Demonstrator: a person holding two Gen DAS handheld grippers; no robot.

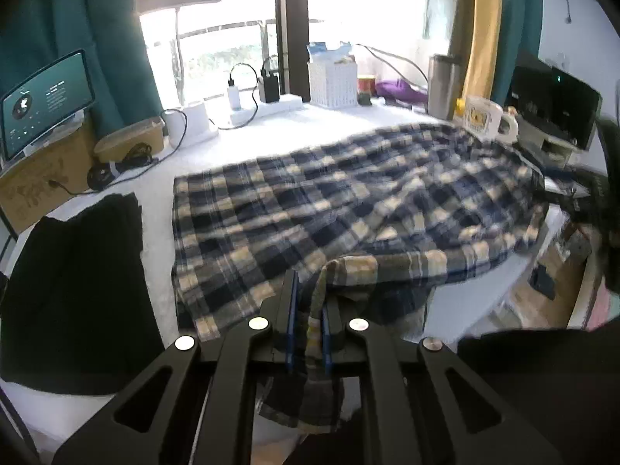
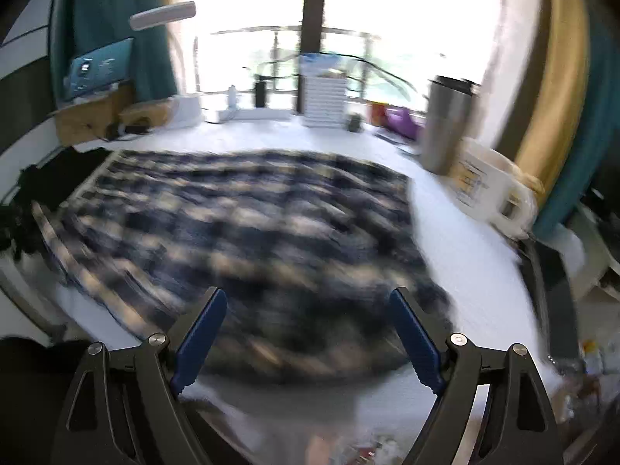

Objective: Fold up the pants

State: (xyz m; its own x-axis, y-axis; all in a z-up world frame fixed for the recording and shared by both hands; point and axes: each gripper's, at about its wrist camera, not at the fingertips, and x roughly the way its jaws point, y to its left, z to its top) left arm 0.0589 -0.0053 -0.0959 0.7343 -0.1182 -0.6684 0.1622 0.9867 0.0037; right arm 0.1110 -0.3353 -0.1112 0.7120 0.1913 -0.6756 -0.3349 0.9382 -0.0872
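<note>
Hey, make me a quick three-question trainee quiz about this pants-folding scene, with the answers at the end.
1. True or false: the left gripper is shut on an edge of the plaid pants.
2. The right gripper is: A open and empty, B shut on the mug, C holding a cable.
3. Fill in: left of the plaid pants lies a ____ cloth.

Key: 1 true; 2 A; 3 black.

navy and cream plaid pants [image 1: 348,201], spread flat, near edge lifted
</note>
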